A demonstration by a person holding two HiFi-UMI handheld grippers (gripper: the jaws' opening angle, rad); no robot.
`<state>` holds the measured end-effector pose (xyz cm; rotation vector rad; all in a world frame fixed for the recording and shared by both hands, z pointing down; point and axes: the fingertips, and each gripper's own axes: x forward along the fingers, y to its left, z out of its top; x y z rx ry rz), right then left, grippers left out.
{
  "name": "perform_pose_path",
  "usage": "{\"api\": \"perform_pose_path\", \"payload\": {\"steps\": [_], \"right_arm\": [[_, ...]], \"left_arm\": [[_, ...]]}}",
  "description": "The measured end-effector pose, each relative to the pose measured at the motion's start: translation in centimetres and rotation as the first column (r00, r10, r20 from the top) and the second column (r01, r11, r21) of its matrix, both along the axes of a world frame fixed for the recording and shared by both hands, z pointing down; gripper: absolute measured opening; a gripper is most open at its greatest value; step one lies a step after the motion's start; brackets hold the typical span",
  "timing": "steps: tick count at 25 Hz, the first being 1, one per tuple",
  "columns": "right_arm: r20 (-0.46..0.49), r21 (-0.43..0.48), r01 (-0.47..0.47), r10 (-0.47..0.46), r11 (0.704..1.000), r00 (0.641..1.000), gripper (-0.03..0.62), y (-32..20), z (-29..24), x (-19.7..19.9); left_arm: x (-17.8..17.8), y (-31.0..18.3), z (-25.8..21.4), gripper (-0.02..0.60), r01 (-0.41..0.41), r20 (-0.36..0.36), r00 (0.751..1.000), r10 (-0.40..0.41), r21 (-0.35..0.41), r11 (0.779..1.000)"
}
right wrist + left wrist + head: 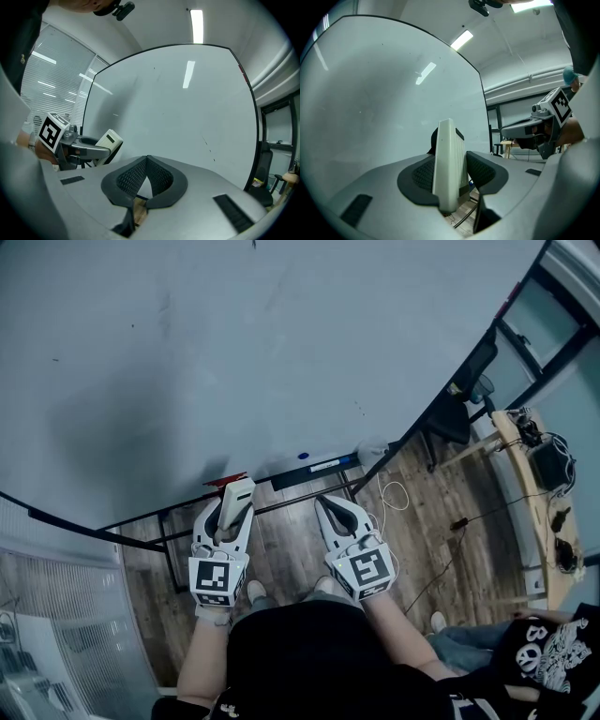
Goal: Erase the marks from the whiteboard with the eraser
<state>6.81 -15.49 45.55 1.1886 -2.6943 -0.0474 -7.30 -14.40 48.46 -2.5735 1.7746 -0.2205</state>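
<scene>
Well, at our left the left gripper [236,491] is clamped on the white eraser [449,164], which stands upright between its pads, near the lower edge of the whiteboard [234,352]. We cannot tell whether the eraser touches the board. Just to its right we hold the right gripper [328,505], its jaws pressed together tip to tip with nothing between them, also pointing at the board's lower edge. The board rises ahead of both grippers and looks mostly clean, with a few small dark flecks [205,140] towards its right side. Farther right, beyond the board's edge, a black chair [459,399] and a wooden desk [530,512] stand on the plank floor.
</scene>
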Motion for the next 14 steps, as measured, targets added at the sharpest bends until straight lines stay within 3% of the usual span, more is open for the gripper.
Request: {"api": "perform_pose_path", "payload": {"steps": [14], "right_arm": [[0.016,-0.027,-0.048,0.049,0.998,0.999,0.028,-0.8,0.5,0.8]], "left_arm": [[0.5,-1.1,0.1,0.196,-0.029,0.002,1.000,0.029,-0.008,1.000]]}}
